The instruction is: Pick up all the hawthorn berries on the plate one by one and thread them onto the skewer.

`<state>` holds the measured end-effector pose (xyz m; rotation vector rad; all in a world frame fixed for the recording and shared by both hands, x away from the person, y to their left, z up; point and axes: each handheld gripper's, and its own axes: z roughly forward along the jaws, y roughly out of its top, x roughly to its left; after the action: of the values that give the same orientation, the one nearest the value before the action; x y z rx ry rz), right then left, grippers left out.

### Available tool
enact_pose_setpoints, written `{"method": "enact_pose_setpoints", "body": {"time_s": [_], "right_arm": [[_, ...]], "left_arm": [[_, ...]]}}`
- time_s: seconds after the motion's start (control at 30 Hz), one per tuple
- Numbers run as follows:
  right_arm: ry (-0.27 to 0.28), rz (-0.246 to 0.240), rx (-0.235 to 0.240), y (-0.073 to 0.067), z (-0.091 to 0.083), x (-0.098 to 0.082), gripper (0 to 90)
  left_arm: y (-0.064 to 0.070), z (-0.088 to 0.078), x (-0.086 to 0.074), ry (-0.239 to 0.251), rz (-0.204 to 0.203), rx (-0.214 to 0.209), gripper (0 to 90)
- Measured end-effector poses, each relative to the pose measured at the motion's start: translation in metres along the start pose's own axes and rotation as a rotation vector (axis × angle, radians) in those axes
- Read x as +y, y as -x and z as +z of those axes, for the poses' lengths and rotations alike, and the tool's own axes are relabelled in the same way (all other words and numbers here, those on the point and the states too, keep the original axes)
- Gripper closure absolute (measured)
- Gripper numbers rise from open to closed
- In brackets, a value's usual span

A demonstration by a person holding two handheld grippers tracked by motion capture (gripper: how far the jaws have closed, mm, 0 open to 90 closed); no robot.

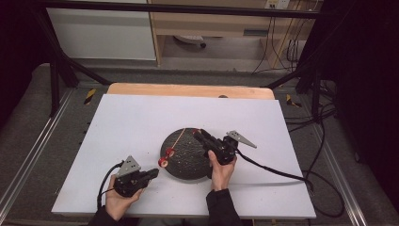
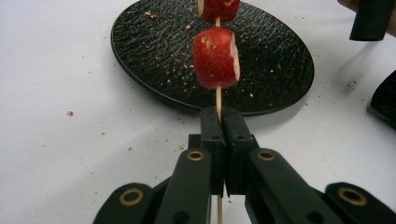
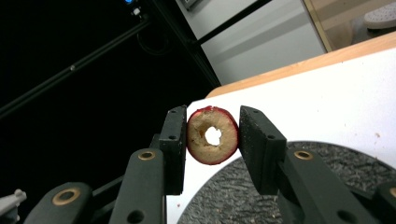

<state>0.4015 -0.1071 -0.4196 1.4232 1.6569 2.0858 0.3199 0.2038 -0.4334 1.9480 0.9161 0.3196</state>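
My left gripper [image 2: 219,115] is shut on the lower end of a thin wooden skewer [image 2: 218,98]. Two red fruit pieces are threaded on it, one close [image 2: 215,58] and one farther up [image 2: 218,8]. In the high view the left gripper [image 1: 154,173] sits left of the black plate [image 1: 188,165], and the skewer [image 1: 179,138] slants over the plate with the fruit pieces [image 1: 163,162] near its low end. My right gripper [image 3: 212,122] is shut on a red-skinned fruit ring [image 3: 212,135] with a hole through its pale middle. It hovers over the plate's far edge [image 1: 195,132], near the skewer's free tip.
The black textured plate [image 2: 271,70] carries scattered crumbs and lies on a white board [image 1: 131,122] over a wooden table [image 1: 188,89]. Crumbs also dot the board. Cables trail from both grippers [image 1: 282,174]. Black frame bars [image 1: 61,66] stand around the table.
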Motion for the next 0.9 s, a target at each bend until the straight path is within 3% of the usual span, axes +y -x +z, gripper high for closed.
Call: {"method": "enact_pose_setpoints", "body": {"time_s": [0.37, 0.9], "right_arm": [[0.059, 0.021, 0.004, 0.001, 0.002, 0.007, 63.6], [0.103, 0.114, 0.051, 0.001, 0.002, 0.015, 63.5]], "left_arm": [[0.005, 0.002, 0.0, 0.011, 0.005, -0.006, 88.5], [0.014, 0.007, 0.0, 0.031, 0.024, -0.027, 88.4]]}}
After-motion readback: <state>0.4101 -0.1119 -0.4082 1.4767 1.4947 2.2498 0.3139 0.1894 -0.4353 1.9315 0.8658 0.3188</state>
